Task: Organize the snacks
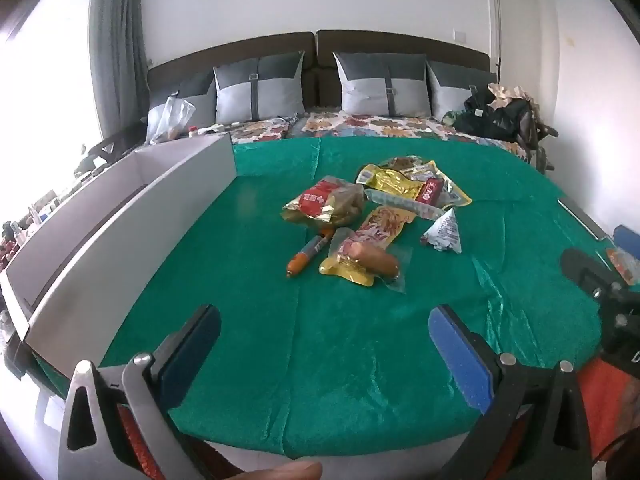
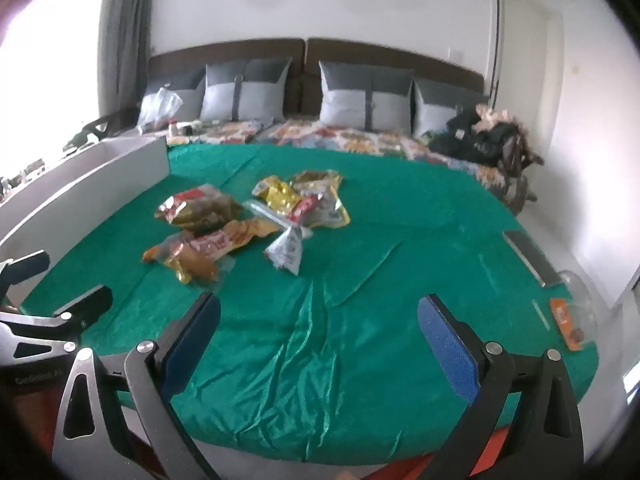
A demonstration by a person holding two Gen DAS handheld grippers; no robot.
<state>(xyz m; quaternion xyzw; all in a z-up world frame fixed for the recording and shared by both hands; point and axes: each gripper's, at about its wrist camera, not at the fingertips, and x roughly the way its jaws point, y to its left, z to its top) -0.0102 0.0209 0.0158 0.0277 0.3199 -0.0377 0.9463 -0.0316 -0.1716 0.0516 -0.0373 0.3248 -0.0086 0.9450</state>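
Snack pile (image 1: 376,216) lying mid-cloth: crinkled foil and clear packets in gold, red and yellow, overlapping loosely. Sausage in clear-and-gold wrap (image 1: 366,264) sitting nearest; thin orange stick (image 1: 310,254) just left of it; white pyramid pouch (image 1: 444,232) at the right edge. Green cloth (image 1: 280,340) lying wrinkled beneath. Grey tray (image 1: 120,216) standing empty at the left, apart from the pile. Left gripper (image 1: 324,336) hovering near, jaws spread wide, nothing between. Right gripper (image 2: 320,332) likewise gaping, holding nothing. Orange packet (image 2: 564,322) lying far right near the cloth edge.
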